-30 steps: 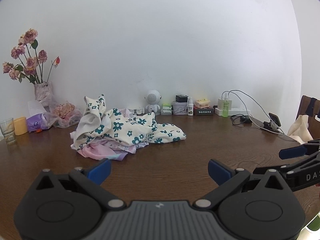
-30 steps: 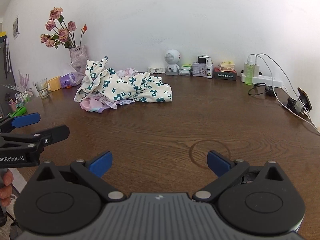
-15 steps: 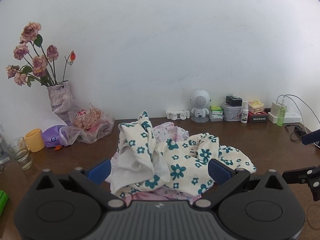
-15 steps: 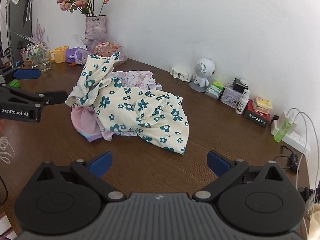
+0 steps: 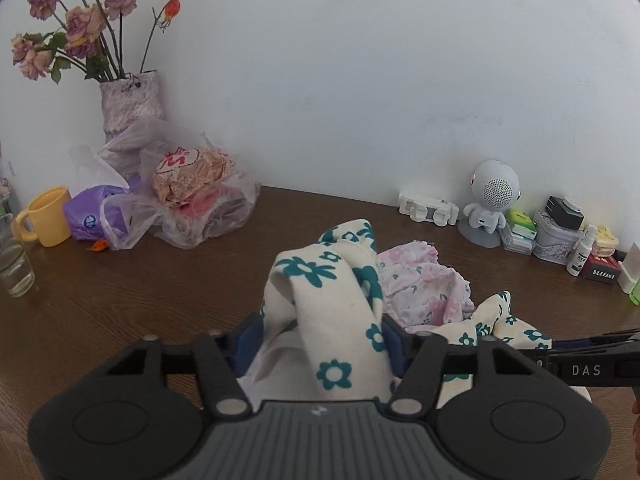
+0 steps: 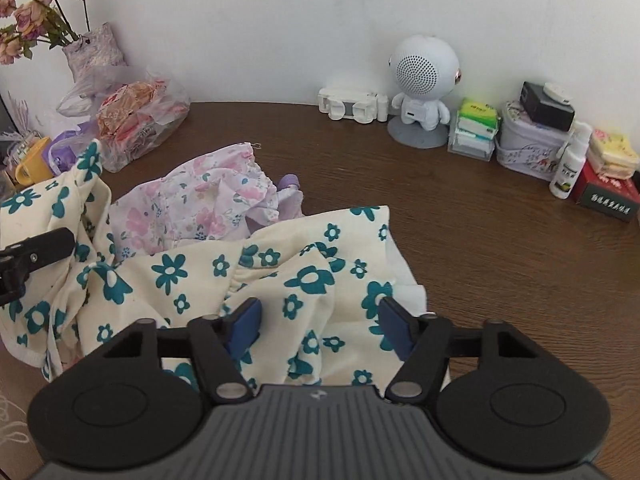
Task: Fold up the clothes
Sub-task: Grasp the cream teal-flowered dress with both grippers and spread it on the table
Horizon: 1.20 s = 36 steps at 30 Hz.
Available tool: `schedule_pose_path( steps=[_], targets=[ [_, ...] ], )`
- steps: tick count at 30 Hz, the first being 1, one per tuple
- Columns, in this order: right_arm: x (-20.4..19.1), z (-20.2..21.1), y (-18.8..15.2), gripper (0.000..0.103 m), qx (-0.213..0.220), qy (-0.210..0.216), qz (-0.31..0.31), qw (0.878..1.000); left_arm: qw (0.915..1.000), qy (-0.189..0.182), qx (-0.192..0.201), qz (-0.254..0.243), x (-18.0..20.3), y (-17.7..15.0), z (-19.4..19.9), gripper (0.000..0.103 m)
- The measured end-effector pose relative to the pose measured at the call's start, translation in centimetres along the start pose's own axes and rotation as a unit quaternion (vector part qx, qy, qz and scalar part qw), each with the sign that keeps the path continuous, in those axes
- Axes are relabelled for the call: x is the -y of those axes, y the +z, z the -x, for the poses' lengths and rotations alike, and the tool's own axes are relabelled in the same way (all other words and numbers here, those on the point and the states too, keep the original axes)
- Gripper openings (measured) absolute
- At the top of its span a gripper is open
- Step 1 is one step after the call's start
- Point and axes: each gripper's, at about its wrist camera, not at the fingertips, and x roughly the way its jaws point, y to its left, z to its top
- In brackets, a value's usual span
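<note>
A: On the brown tabletop (image 5: 152, 292), what lies in the middle?

B: A heap of clothes. On top is a cream garment (image 6: 280, 276) printed with teal flowers, and under it, toward the wall, a pale pink flowered piece (image 6: 200, 204).

A: And the left hand-held gripper (image 5: 320, 340)?

B: Its jaws have just been closing, and a raised fold of the cream garment (image 5: 332, 308) stands between the blue pads (image 5: 250, 338). The cloth fills the gap and seems pinched, so I read it as holding that fold.

A: The right hand-held gripper (image 6: 318, 328)?

B: Also just closing, low over the near right part of the same garment. Cloth lies between its pads (image 6: 244, 322), bunched a little, but I cannot tell whether they truly press on it.

A: What else is about?

B: Along the wall: a vase of dried roses (image 5: 128, 96), a plastic bag (image 5: 192, 196), a yellow mug (image 5: 46, 216), a glass (image 5: 14, 268) at the left edge, a small white robot-shaped speaker (image 6: 420, 88), a tin (image 6: 528, 144) and a spray bottle (image 6: 568, 168).
</note>
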Motion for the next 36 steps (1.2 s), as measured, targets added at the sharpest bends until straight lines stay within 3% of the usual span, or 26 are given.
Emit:
schedule_pose_path(
  steps=[1,2,5,10,15,18,23,28,32,36],
  targets=[
    [0.2,-0.1,0.0,0.015,-0.001,0.016,-0.011,1.0,1.0,-0.006,-0.005,0.002,-0.3,0.0,-0.2,0.026],
    [0.4,-0.1,0.0,0.009,-0.002,0.033,-0.021,0.999,1.0,-0.007,-0.004,0.0,-0.4,0.0,-0.1,0.021],
    [0.2,1.3,0.4,0.005,0.017,0.049,-0.022,0.998,0.9998,-0.015,0.008,-0.003,-0.6,0.5,0.8,0.017],
    [1.7,7.7,1.8,0.004,0.094,0.05,-0.043,0.993,0.9964,-0.039,0.074,-0.006,0.1,3.0,5.8,0.015],
    [6.2,18.5,0.5,0.004,0.184,0.032,-0.063,0.98,0.9852,-0.087,0.147,-0.017,1.2,4.5,13.5,0.015],
    [9.5,25.2,-2.0,0.004,0.226,0.005,-0.057,0.972,0.9791,-0.13,0.152,-0.039,1.5,2.8,16.8,0.015],
    [14.3,32.1,-11.9,0.004,0.219,-0.042,-0.029,0.975,0.9718,-0.205,0.078,-0.087,2.5,-5.1,18.4,0.013],
    [17.8,32.3,-23.9,0.004,0.141,-0.062,-0.055,0.987,0.969,-0.224,-0.058,-0.086,3.2,-14.2,14.9,0.012],
    [18.7,30.7,-30.7,0.004,0.088,-0.063,-0.085,0.99,0.9709,-0.211,-0.084,-0.077,3.4,-16.3,13.1,0.012],
    [18.6,29.9,-33.3,0.004,0.088,-0.069,-0.104,0.988,0.9715,-0.207,-0.09,-0.071,3.0,-16.6,12.9,0.012]
  ],
)
